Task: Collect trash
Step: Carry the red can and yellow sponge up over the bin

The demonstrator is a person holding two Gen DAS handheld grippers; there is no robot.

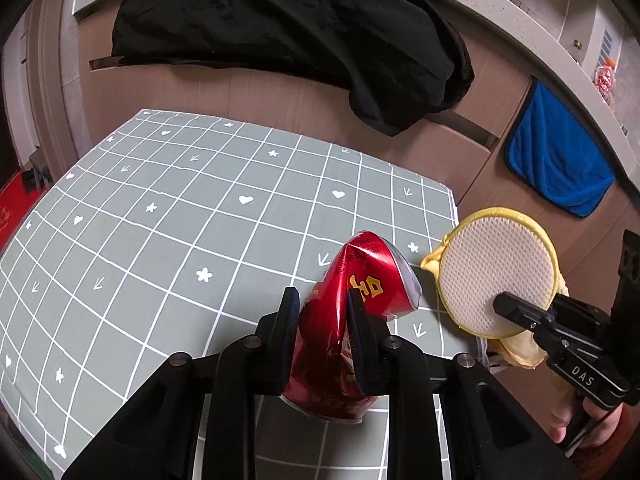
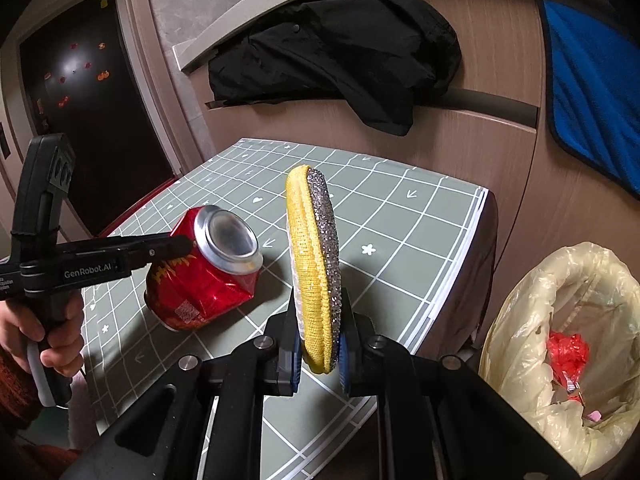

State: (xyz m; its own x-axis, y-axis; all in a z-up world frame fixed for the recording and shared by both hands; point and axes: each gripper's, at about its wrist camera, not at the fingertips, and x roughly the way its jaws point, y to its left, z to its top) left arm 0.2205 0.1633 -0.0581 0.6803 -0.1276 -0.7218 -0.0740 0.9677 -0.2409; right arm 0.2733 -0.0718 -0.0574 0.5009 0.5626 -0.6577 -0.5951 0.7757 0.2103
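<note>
Crushed red can point(image 1: 356, 304), yellow characters on its side, is clamped in the left gripper point(image 1: 324, 312) above the grey-green grid mat point(image 1: 160, 220). "GenRobot.AI" marks that gripper; "DAS" the right gripper point(image 2: 320, 344), pinching a round yellow scrubber point(image 2: 314, 264) beside the can. A lined bin point(image 2: 560, 320) stands right of the mat, wood cabinets point(image 2: 480, 152) behind.

You are working in a home kitchen: wood-front cabinets point(image 2: 472, 148) under a pale countertop point(image 1: 500, 4), a blue towel point(image 1: 556, 168) and a black jacket point(image 1: 288, 40) hung over cabinet fronts, a bag-lined bin point(image 2: 560, 360), and a dark door with magnets point(image 2: 80, 80).
</note>
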